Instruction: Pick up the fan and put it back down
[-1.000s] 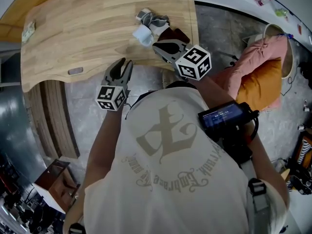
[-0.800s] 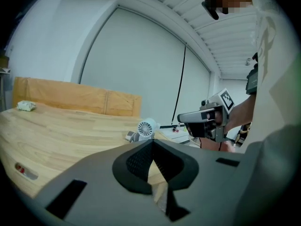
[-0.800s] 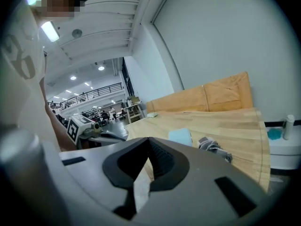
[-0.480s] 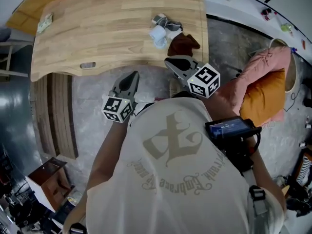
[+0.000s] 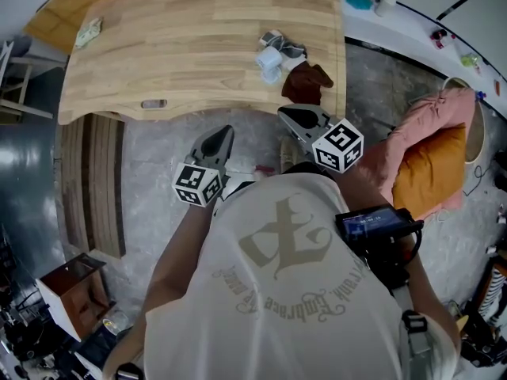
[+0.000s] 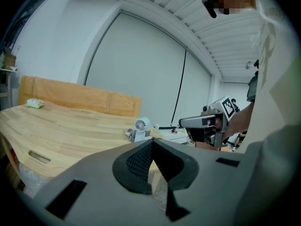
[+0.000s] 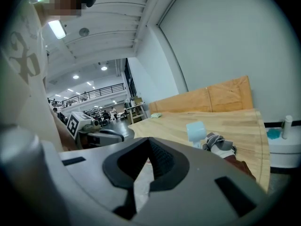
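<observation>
A small white fan (image 5: 270,58) stands on the wooden table (image 5: 182,46) near its right edge, with grey-and-white gloves (image 5: 285,44) and a brown cloth (image 5: 306,81) beside it. Both grippers hang off the table, in front of the person's chest and over the floor. My left gripper (image 5: 221,136) is shut with nothing in it and points toward the table's front edge. The right gripper (image 5: 294,115) is shut and empty too, just short of the brown cloth. From the left gripper (image 6: 151,142) the fan (image 6: 140,125) shows far ahead; from the right gripper (image 7: 149,142) the fan (image 7: 196,130) is ahead and to the right.
Pink and orange cushions (image 5: 428,145) lie on the floor at the right. A white counter (image 5: 372,10) runs behind the table's right end. A small crumpled thing (image 5: 89,32) sits at the table's far left corner. A brown box (image 5: 75,291) stands on the floor at the lower left.
The left jaws have closed. Both grippers have drawn back from the table's edge toward the body, so the fan and table lie farther off.
</observation>
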A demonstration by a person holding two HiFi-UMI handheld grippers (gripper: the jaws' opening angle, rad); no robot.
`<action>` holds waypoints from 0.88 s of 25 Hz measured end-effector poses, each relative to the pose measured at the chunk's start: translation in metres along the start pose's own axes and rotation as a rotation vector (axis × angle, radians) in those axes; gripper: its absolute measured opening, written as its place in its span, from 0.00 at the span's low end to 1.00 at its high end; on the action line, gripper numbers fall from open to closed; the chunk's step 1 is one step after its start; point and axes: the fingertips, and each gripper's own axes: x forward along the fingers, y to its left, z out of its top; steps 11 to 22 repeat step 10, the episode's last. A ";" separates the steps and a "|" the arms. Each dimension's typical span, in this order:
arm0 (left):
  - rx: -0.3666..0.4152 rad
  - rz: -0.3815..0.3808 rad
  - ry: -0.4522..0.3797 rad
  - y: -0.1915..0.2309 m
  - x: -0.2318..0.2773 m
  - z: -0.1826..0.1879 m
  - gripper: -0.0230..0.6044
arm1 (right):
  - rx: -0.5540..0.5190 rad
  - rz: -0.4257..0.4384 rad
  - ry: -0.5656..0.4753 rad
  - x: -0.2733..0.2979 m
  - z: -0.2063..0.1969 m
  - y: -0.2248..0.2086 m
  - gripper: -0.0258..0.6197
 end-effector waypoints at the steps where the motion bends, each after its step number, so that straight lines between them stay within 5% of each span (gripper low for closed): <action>1: 0.001 -0.001 0.000 0.000 0.000 0.000 0.05 | 0.001 -0.001 -0.002 0.000 0.000 0.000 0.06; 22: 0.009 -0.001 -0.006 0.002 0.003 0.007 0.05 | -0.004 -0.001 -0.008 0.000 0.004 -0.003 0.06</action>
